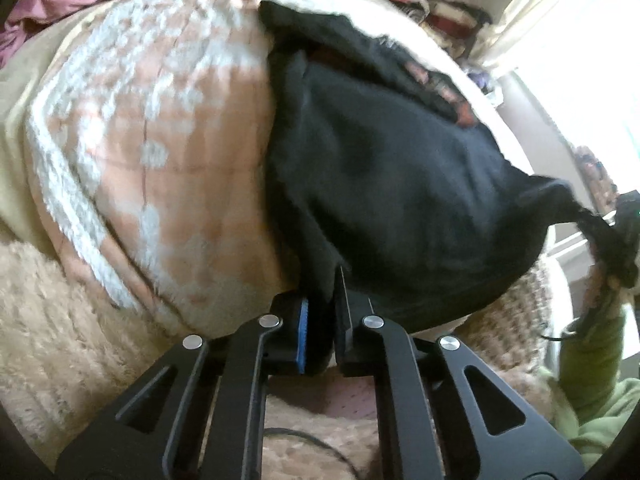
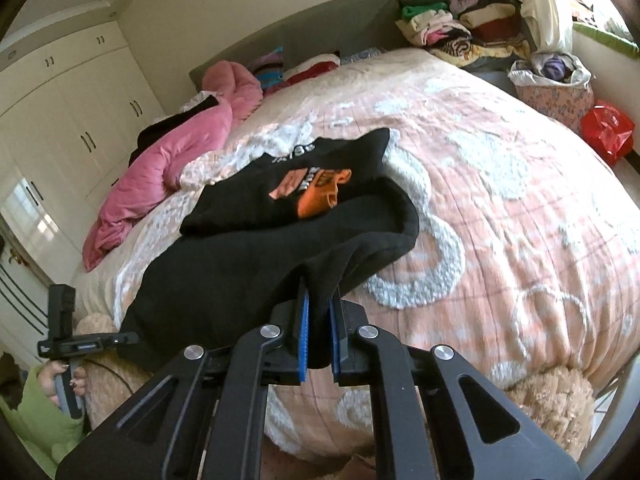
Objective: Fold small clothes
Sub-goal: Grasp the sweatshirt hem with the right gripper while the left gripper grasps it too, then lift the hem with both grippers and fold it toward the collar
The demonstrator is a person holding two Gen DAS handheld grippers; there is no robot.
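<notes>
A small black garment [image 2: 248, 264] with an orange print [image 2: 316, 192] lies on the pink and white bedspread [image 2: 500, 208]; its near half is lifted off the bed. My right gripper [image 2: 319, 320] is shut on its near right edge. My left gripper [image 1: 322, 312] is shut on its near left edge, and the black garment [image 1: 400, 184] stretches from it to the right gripper [image 1: 624, 236] at the far right. The left gripper [image 2: 72, 344] also shows at the lower left of the right wrist view, held in a hand.
A pink quilt [image 2: 172, 164] lies along the bed's left side. Piled clothes [image 2: 460, 24] sit at the headboard's right. A basket [image 2: 552, 88] and a red bag [image 2: 606, 128] stand by the bed. A beige fluffy blanket [image 1: 60, 340] covers the near edge.
</notes>
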